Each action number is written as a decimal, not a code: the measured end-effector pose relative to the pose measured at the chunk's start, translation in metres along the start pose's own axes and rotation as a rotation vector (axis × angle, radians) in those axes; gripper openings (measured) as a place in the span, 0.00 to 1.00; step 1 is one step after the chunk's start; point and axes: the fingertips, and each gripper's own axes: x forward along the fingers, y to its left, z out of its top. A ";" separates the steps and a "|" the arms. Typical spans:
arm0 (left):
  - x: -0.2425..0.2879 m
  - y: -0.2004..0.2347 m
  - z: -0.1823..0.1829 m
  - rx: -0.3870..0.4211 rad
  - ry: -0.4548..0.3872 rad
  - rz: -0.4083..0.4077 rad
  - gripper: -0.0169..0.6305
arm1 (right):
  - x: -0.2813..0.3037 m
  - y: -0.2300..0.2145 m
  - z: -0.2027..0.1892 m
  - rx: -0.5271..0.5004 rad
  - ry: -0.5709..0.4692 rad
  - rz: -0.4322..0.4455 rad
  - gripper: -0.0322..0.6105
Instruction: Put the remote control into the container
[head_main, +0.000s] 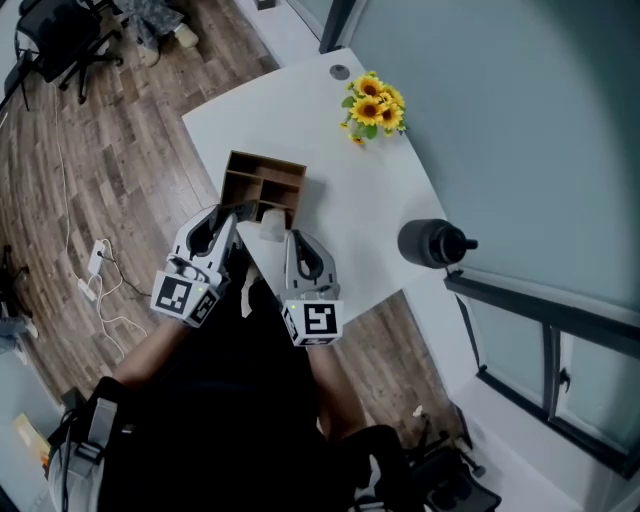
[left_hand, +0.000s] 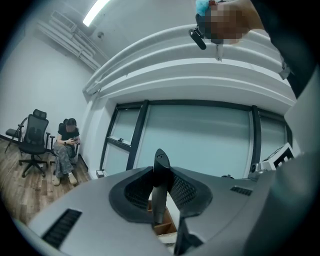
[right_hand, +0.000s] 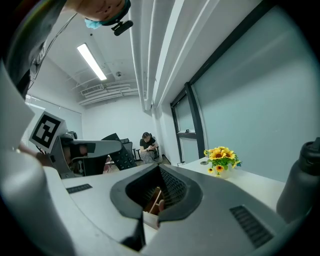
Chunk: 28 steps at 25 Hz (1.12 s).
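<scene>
The remote control (left_hand: 160, 176) was not yet in the container (head_main: 262, 180). It stood on end, a slim dark bar, clamped between the fingers of the left gripper (left_hand: 158, 207), which pressed on it from both sides. The pick-up therefore looked done and the delivery looked left to do. In the head view the wooden container, divided into open compartments, sat on the white bench (head_main: 345, 200) close to the edge on the person's side. Both grippers were crowded at its near side, the left one at its near left corner. The right gripper (right_hand: 156, 200) pointed at the container too. Its fingers were apart and nothing appeared to be clamped between them. The container's brown dividers showed through the gap, with a pale object (head_main: 270, 229) low in front of them that could not be identified. Whether that object touched the container could not be told. A pot of sunflowers (head_main: 375, 104) stood well apart near the bench's far corner, and a dark bottle (head_main: 430, 243) stood at its right edge, both out of the way. By my reading, what remained was to bring the remote control over an open compartment, lower it in and release it. None of the compartments could be seen well enough to say which would take its length.
</scene>
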 end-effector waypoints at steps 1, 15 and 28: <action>0.004 0.003 -0.004 -0.006 0.006 -0.003 0.16 | 0.002 -0.001 -0.002 0.000 0.003 -0.006 0.06; 0.054 0.033 -0.050 -0.078 0.069 -0.035 0.16 | 0.032 -0.021 -0.019 0.049 0.042 -0.082 0.06; 0.081 0.041 -0.089 -0.089 0.117 -0.023 0.16 | 0.048 -0.034 -0.043 0.060 0.097 -0.070 0.06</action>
